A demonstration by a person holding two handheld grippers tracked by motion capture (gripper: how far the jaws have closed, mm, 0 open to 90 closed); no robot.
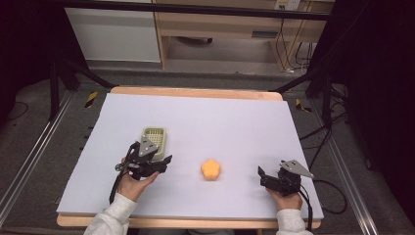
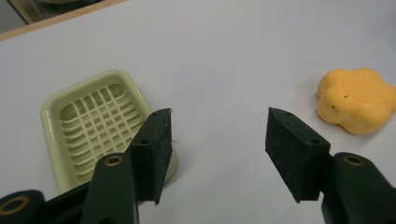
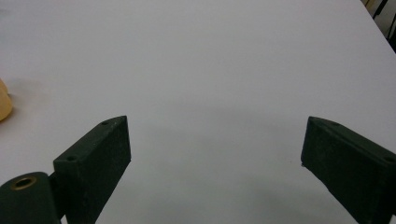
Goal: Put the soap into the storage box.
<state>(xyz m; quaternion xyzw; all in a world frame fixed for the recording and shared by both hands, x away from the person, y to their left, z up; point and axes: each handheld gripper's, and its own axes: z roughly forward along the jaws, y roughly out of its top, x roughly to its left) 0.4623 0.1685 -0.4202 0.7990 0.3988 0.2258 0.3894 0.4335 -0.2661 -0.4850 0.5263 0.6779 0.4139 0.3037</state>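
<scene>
High view puts the two hand-held grippers nearest, at the near edge of the pale lilac sheet covering the wooden table (image 1: 195,93): the left gripper (image 1: 164,163) near-left and the right gripper (image 1: 263,175) near-right, each held by a hand in a pale grey sleeve. Between them, a little farther in, lies the orange flower-shaped soap bar (image 1: 211,169), flat on the sheet, touching nothing. Just beyond the left gripper sits the pale green slotted plastic soap dish (image 1: 155,135), to the far left of the soap. In the left gripper view, that gripper (image 2: 217,147) has its jaws parted with only bare sheet between them; the dish (image 2: 88,126) lies just behind one pad and the soap (image 2: 356,99) off to the far right, so nothing is held. In the right gripper view, the right gripper (image 3: 215,163) stands wide open over bare sheet, with a sliver of the soap (image 3: 4,107) at the left edge. As I judge it, the work is putting the soap in the dish, and the step in hand is the approach: the left gripper appears aimed from beside the dish toward the soap. The next move calls for swinging the parted jaws rightward to straddle the soap's lobed sides, then closing gently enough not to dent it. Count: two grippers, one soap bar, one dish, one sheet.
</scene>
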